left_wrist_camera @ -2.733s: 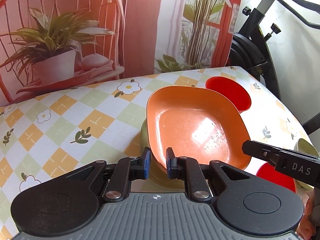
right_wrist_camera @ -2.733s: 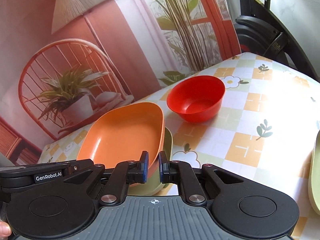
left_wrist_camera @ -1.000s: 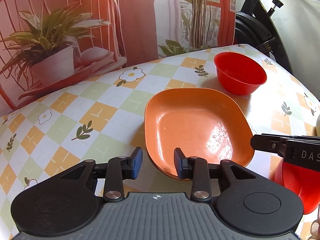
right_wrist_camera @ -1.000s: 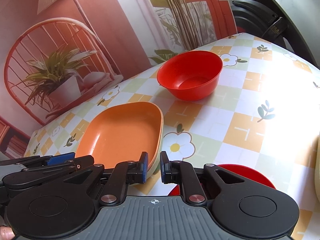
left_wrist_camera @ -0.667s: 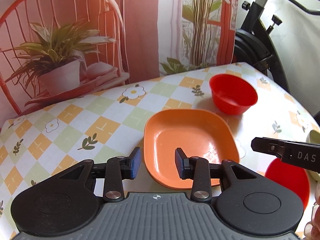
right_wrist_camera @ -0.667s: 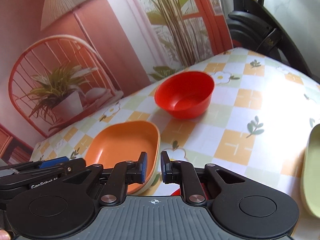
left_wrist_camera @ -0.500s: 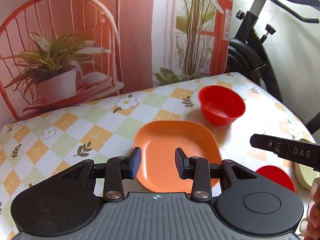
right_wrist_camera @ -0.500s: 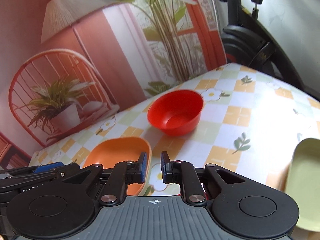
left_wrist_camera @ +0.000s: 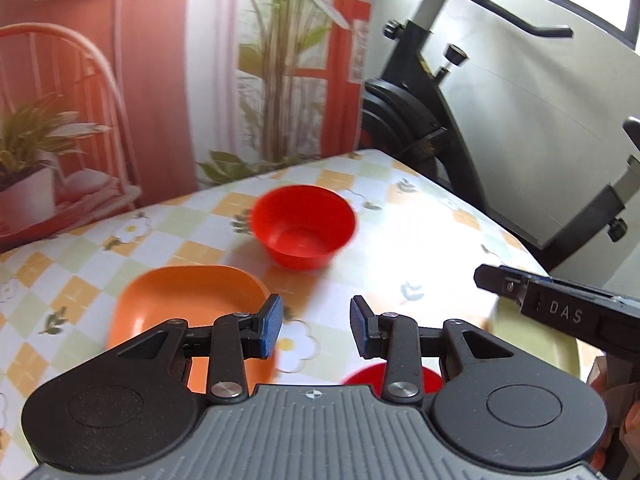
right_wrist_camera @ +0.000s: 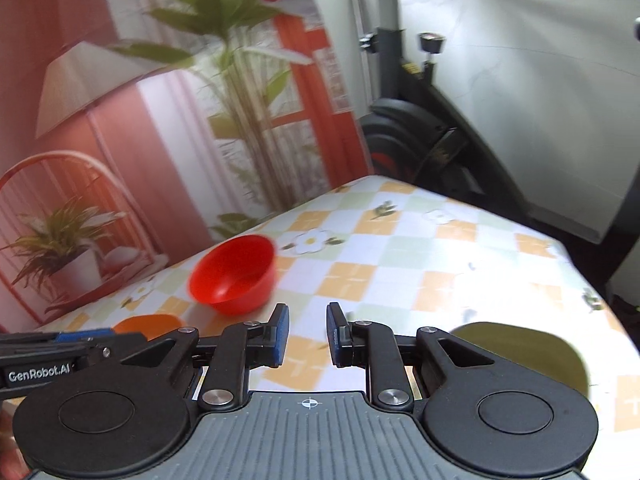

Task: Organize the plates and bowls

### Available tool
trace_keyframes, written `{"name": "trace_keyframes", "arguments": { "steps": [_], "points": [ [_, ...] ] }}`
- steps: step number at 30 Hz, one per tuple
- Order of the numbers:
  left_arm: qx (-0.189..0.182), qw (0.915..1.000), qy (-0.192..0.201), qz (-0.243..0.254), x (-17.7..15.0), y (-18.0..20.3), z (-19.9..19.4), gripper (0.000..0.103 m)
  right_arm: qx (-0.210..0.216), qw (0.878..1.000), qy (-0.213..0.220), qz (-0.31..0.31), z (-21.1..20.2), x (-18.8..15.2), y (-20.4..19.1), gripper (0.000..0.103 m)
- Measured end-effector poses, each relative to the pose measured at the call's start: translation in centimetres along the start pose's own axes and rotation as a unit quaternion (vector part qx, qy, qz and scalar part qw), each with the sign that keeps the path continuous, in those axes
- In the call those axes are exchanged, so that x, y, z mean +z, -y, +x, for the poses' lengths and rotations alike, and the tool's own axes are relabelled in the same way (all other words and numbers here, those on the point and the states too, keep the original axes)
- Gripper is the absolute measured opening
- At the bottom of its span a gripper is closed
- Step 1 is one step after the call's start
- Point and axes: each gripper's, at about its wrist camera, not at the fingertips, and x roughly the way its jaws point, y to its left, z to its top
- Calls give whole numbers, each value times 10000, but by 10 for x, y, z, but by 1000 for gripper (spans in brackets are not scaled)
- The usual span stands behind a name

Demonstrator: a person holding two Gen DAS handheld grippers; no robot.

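My left gripper (left_wrist_camera: 316, 326) is open and empty, raised above the table. Below its left finger lies the orange plate (left_wrist_camera: 188, 304). A red bowl (left_wrist_camera: 304, 226) stands beyond it. The rim of a second red bowl (left_wrist_camera: 360, 376) shows under the right finger. The pale green plate (left_wrist_camera: 520, 336) lies at the right, with my right gripper (left_wrist_camera: 552, 308) over it. In the right wrist view my right gripper (right_wrist_camera: 307, 334) is open by a narrow gap with nothing in it. From there I see the red bowl (right_wrist_camera: 234, 276), the orange plate (right_wrist_camera: 148, 324) and the green plate (right_wrist_camera: 520, 344).
The table (left_wrist_camera: 400, 240) has a checked flower cloth and ends close on the right. An exercise bike (left_wrist_camera: 420, 120) stands behind its far right corner. A printed backdrop (left_wrist_camera: 160, 100) hangs along the far edge. A hand (left_wrist_camera: 616, 420) shows at the right.
Both grippers have risen and swung right. The left one let go of the orange plate and opened wide. The right one widened slightly, and the second red bowl now sits on the table.
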Motion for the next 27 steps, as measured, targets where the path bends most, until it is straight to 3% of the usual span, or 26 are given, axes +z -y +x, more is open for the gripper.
{"name": "trace_keyframes", "arguments": {
  "steps": [8, 15, 27],
  "points": [
    [-665, 9972, -235, 235, -1, 55, 26, 39, -793, 9963, 79, 312, -13, -8, 77, 20],
    [-1018, 9913, -588, 590, -11, 96, 54, 41, -1167, 9916, -44, 557, -23, -27, 113, 20],
    [-992, 9862, -1125, 695, -26, 114, 86, 41, -1618, 9836, -232, 762, -27, -39, 139, 23]
  ]
}}
